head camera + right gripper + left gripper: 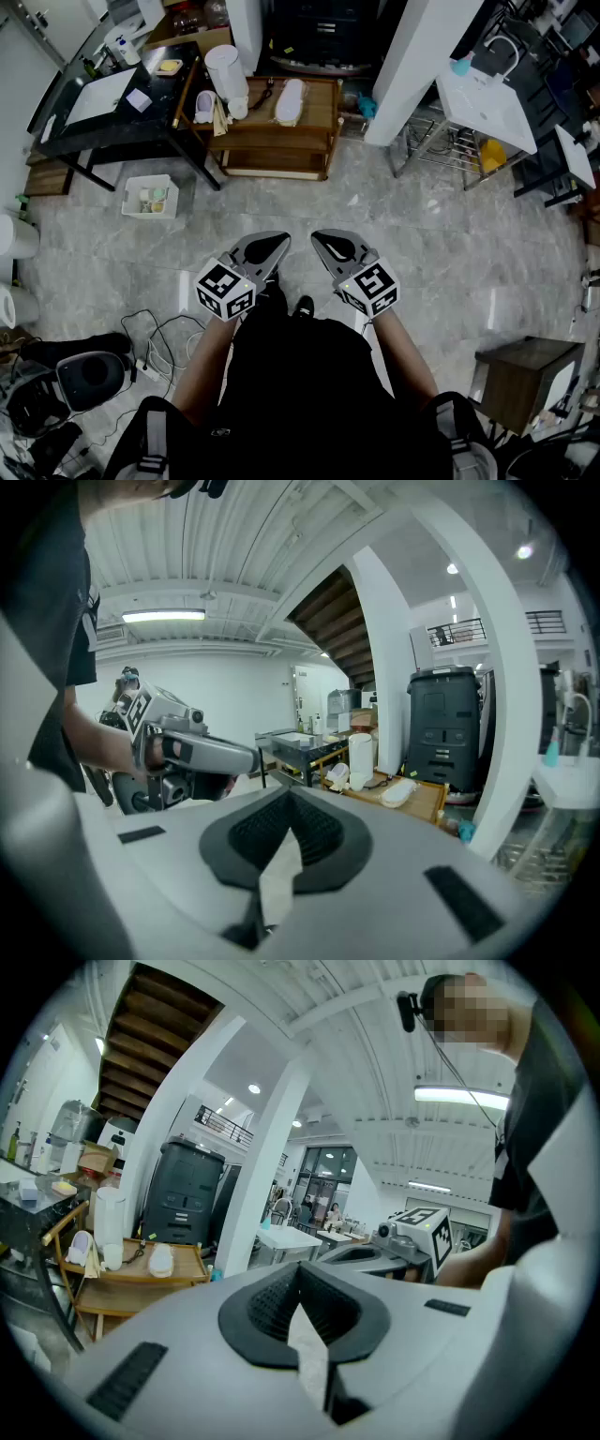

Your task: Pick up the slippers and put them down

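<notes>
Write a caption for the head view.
Person holds left gripper and right gripper shut, facing a white slipper on a wooden rack.

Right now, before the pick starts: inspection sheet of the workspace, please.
Surface: wooden rack, beyond a stretch of grey floor.
Job's things: white slipper mid-rack, second slipper at its left end; apart, both on the top shelf.
Clutter: white cylinder between them; white bin on the floor.
Grippers: left hand-held gripper and right hand-held gripper shut, empty, near the person's waist.
Cables: loose cables on the floor, lower left.
Surroundings: black table, white pillar, white sink.
</notes>
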Demonstrator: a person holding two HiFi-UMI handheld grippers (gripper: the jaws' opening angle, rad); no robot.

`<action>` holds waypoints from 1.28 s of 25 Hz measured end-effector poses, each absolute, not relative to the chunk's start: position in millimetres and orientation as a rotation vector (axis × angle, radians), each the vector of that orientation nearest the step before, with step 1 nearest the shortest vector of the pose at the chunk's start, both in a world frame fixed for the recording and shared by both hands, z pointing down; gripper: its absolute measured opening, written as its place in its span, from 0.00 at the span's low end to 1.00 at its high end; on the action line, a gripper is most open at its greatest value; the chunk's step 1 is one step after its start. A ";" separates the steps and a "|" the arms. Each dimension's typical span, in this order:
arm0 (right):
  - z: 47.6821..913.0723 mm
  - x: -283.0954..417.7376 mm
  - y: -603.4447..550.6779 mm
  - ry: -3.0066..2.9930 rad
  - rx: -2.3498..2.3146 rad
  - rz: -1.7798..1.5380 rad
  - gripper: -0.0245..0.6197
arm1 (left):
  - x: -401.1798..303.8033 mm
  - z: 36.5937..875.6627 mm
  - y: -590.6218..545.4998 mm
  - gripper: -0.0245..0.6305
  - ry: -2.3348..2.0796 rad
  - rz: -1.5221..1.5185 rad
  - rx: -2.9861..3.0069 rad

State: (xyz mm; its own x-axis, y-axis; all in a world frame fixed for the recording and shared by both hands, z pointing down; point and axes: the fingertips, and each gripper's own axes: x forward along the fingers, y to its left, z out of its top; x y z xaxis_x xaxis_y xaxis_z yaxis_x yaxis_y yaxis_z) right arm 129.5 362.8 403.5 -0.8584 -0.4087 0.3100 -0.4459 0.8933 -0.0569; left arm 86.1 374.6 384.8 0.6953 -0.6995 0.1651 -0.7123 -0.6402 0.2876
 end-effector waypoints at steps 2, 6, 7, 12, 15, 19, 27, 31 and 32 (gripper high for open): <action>404.4 127.2 365.0 -2.766 0.634 0.181 0.05 | 85.0 386.1 376.4 0.05 -1.108 0.055 2.576; 403.4 122.4 365.1 -2.761 0.640 0.189 0.05 | 81.1 387.9 376.9 0.05 -1.093 0.056 2.571; 403.3 120.9 363.9 -2.759 0.640 0.195 0.05 | 79.7 387.7 375.7 0.05 -1.088 0.056 2.572; 405.1 113.2 355.4 -2.752 0.642 0.254 0.05 | 70.9 387.9 366.4 0.05 -1.064 0.051 2.568; 406.2 105.7 347.6 -2.747 0.661 0.265 0.05 | 63.1 389.5 358.8 0.05 -1.047 0.051 2.567; 407.4 94.7 331.9 -2.736 0.691 0.270 0.05 | 53.3 392.4 344.7 0.05 -1.010 0.053 2.569; 408.9 64.5 291.4 -2.713 0.778 0.280 0.05 | 27.5 398.1 309.7 0.05 -0.905 0.074 2.590; 410.6 42.8 276.6 -2.701 0.806 0.289 0.05 | 9.6 397.0 292.4 0.05 -0.862 0.081 2.606; 412.4 37.6 273.3 -2.695 0.814 0.292 0.05 | 4.2 397.6 288.5 0.05 -0.852 0.083 2.608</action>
